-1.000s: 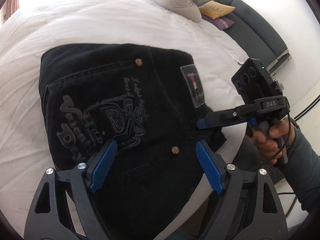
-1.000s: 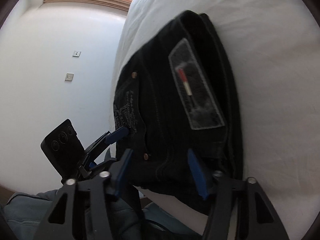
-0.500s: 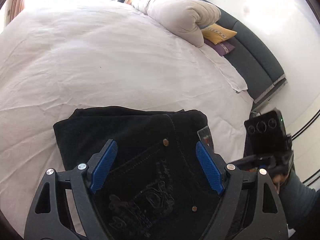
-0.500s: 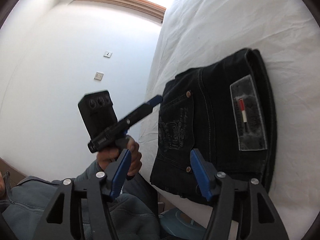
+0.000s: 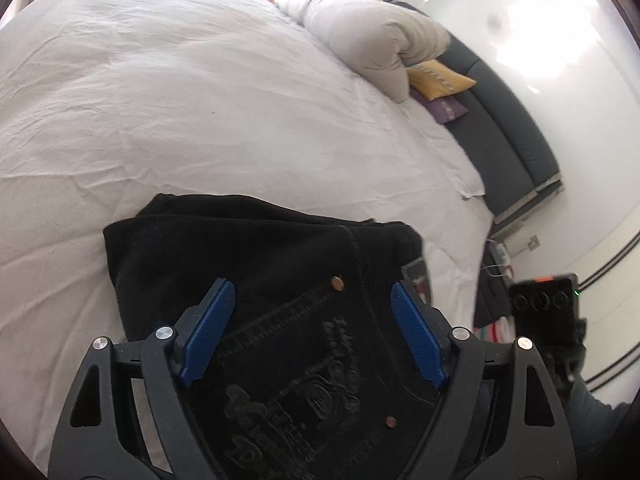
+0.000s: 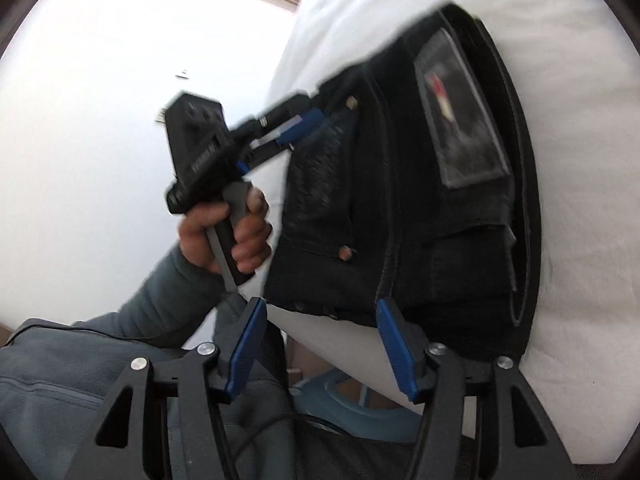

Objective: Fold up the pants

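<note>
white bed sheet (image 5: 200,92) is seen carrying the black jeans (image 5: 280,264), folded into a compact stack at the bed's near edge. the left hand-held gripper (image 5: 312,336) is held wide open over them, gripping nothing; the right hand-held gripper (image 6: 320,344) is closing, empty, just off the stack's edge. folding is judged nearly finished, so only a final squaring or pressing flat would be called for.
</note>
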A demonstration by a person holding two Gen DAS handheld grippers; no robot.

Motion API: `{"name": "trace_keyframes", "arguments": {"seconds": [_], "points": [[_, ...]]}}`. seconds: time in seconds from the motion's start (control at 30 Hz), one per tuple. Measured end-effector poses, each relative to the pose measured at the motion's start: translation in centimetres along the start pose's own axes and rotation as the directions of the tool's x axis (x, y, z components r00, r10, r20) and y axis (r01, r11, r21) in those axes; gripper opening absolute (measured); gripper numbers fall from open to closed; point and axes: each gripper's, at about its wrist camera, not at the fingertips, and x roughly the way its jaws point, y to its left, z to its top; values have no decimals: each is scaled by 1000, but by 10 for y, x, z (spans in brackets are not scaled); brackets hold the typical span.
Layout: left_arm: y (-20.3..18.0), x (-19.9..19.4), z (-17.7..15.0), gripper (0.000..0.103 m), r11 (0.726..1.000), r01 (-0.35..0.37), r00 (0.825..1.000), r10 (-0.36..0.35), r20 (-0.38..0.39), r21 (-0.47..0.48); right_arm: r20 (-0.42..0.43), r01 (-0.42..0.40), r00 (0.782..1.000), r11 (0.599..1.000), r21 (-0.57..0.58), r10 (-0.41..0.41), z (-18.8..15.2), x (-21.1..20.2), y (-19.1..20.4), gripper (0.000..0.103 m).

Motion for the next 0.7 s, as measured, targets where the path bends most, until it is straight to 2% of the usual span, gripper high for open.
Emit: {"name": "trace_keyframes", "arguments": {"seconds": [0.1, 0.2, 0.27, 0.33, 0.47, 0.57, 0.7], "points": [[-10, -14, -19, 80, 998, 40, 999, -39, -31, 43, 67, -77, 995, 997, -21, 79, 22, -10, 0, 66], [0, -10, -48, 79, 995, 99, 993, -98, -65, 7, 95, -128, 988, 992, 21, 126, 53, -3, -18, 67], [6, -16, -62, 79, 990, 136, 990, -138, -38, -36, 97, -121, 989, 990, 75, 114, 70, 4, -39, 67], [8, -26, -71, 79, 976, 199, 979, -201, -24, -84, 73, -96, 994, 987, 131, 87, 77, 15, -62, 66], [3, -33, -90, 79, 954, 284, 955, -290, -65, -92, 89, -134, 989, 980, 146, 122, 71, 14, -72, 63], [-5, -36, -115, 79, 957, 282, 953, -287, -98, -62, 96, -134, 988, 979, 153, 120, 54, 4, -76, 63], [-22, -45, -126, 79, 950, 310, 939, -310, -151, -25, 106, -105, 990, 981, 165, 89, 34, -14, -78, 67]]}}
